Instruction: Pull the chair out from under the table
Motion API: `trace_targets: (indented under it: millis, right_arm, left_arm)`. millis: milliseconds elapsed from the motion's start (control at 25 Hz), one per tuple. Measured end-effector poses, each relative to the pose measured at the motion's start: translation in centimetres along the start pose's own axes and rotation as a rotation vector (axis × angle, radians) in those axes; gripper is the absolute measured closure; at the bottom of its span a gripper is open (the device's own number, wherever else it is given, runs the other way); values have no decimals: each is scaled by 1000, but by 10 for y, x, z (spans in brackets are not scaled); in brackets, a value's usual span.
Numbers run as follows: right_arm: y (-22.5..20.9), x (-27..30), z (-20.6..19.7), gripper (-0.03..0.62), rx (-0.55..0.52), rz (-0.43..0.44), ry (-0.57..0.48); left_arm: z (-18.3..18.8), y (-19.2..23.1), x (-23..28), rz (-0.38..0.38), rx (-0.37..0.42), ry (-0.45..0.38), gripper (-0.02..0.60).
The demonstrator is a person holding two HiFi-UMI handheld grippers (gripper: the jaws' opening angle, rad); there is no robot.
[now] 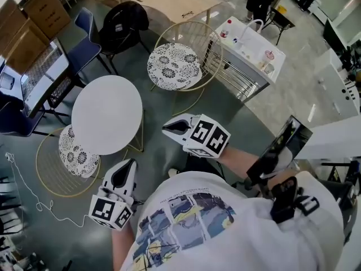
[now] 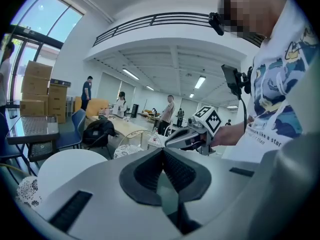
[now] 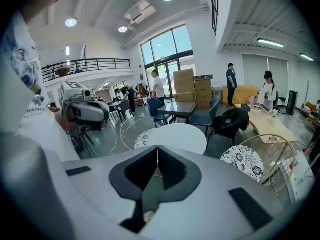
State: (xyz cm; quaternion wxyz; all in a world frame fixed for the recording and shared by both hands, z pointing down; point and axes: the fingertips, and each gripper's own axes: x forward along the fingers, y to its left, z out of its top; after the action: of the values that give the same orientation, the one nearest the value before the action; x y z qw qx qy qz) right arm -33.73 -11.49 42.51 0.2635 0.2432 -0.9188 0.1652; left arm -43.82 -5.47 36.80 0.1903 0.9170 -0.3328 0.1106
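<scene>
A round white table (image 1: pixel 107 114) stands on the grey floor. One gold wire chair with a patterned cushion (image 1: pixel 174 65) stands apart from the table, beyond it. A second such chair (image 1: pixel 76 154) sits at the table's near left, its cushion partly under the top. My left gripper (image 1: pixel 125 171) is shut and empty, close to my body, below the table's near edge. My right gripper (image 1: pixel 169 129) is shut and empty, hanging to the right of the table. In the right gripper view the right gripper (image 3: pixel 157 148) points at the table (image 3: pixel 177 136). In the left gripper view the left gripper (image 2: pixel 162 151) has its pads together.
Blue chairs (image 1: pixel 84 44) and a black chair draped with a jacket (image 1: pixel 124 21) stand behind the table, by a wooden table (image 1: pixel 169 1). A white cart (image 1: pixel 248 55) is at the right. A cable (image 1: pixel 22 191) lies on the floor at the left. People stand far off.
</scene>
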Motion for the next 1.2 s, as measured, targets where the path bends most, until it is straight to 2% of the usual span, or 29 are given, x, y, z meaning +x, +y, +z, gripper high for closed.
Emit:
trace_targets:
  millis: [560, 1200]
  right_arm:
    - [40, -12, 20, 583, -79, 42, -34]
    - [54, -22, 15, 583, -98, 51, -42]
  left_arm:
    - [-1, -16, -3, -33, 24, 13, 572]
    - [-7, -28, -4, -40, 27, 15, 572]
